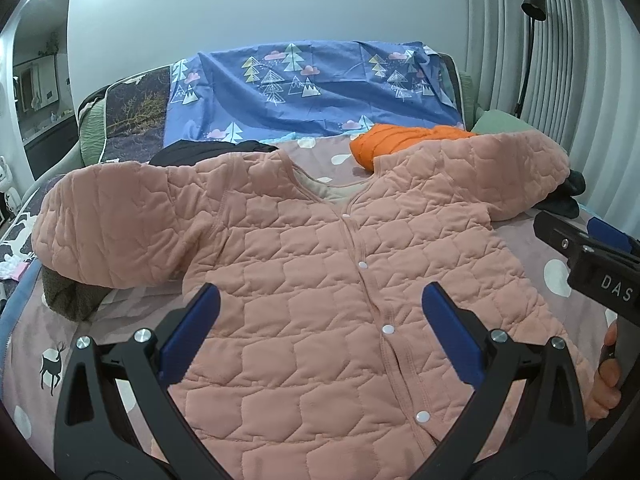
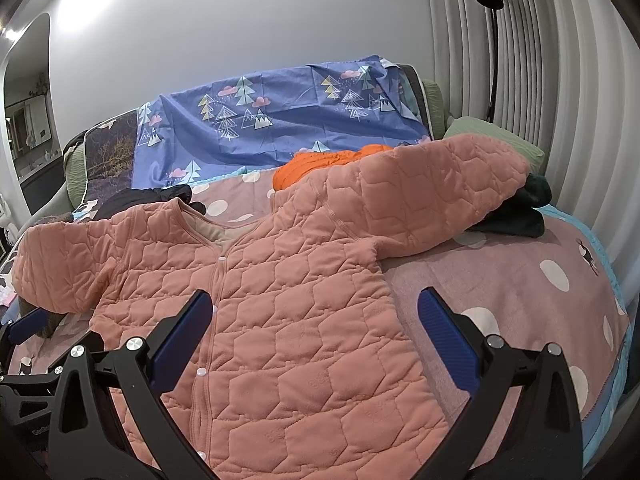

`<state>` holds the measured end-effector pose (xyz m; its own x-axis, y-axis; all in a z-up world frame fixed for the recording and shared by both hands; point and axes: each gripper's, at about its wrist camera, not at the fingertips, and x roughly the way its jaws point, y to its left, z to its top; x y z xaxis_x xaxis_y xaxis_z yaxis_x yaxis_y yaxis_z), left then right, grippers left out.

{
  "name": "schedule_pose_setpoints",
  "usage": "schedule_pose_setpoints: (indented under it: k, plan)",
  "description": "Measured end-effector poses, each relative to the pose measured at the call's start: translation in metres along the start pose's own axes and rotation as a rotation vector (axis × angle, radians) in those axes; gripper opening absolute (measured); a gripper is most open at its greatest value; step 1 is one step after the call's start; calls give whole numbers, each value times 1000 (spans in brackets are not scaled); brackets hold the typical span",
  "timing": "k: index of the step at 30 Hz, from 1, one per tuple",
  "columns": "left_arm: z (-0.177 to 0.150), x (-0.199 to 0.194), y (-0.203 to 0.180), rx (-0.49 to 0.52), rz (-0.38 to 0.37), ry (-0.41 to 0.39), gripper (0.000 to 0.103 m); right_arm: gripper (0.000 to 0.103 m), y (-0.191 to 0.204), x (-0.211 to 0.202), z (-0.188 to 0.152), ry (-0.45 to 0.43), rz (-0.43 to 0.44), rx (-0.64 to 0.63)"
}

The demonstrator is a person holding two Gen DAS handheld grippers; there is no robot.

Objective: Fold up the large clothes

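Observation:
A pink quilted jacket (image 1: 320,272) lies flat and front-up on the bed, snaps closed down the middle, both sleeves spread out to the sides. In the right wrist view the same jacket (image 2: 280,300) fills the centre. My left gripper (image 1: 320,312) hovers open above the jacket's lower front, with nothing between its blue pads. My right gripper (image 2: 316,320) is also open, over the jacket's right side and hem. The right gripper's body (image 1: 592,264) shows at the right edge of the left wrist view, with a hand (image 1: 608,376) on it.
The bed has a mauve polka-dot cover (image 2: 500,288). An orange garment (image 1: 400,144) and a black one (image 1: 208,150) lie behind the jacket; dark clothes (image 2: 516,212) sit under the right sleeve tip. A blue tree-print sheet (image 1: 312,92) covers the headboard. A black lamp (image 2: 490,40) stands by the curtain.

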<state>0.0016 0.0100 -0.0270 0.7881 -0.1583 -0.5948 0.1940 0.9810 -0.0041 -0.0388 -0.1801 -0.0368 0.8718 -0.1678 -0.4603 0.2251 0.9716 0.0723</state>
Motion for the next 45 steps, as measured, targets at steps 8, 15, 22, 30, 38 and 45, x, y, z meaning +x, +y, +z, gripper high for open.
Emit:
schedule_pose_setpoints:
  k: [8, 15, 22, 30, 38, 45]
  plan:
    - [-1, 0, 0, 3, 1, 3, 101, 102, 1, 1, 0, 2, -2, -1]
    - [-2, 1, -1, -4, -1, 8, 101, 102, 1, 1, -1, 1, -4, -4]
    - [-2, 3, -1, -4, -1, 8, 101, 102, 2, 1, 0, 2, -3, -9]
    - [-2, 3, -1, -6, -3, 10, 101, 102, 2, 2, 0, 4, -4, -29]
    - [-1, 5, 0, -3, -3, 7, 101, 102, 2, 3, 0, 5, -4, -29]
    - [-1, 6, 0, -5, -3, 8, 101, 102, 5, 3, 1, 9, -4, -42]
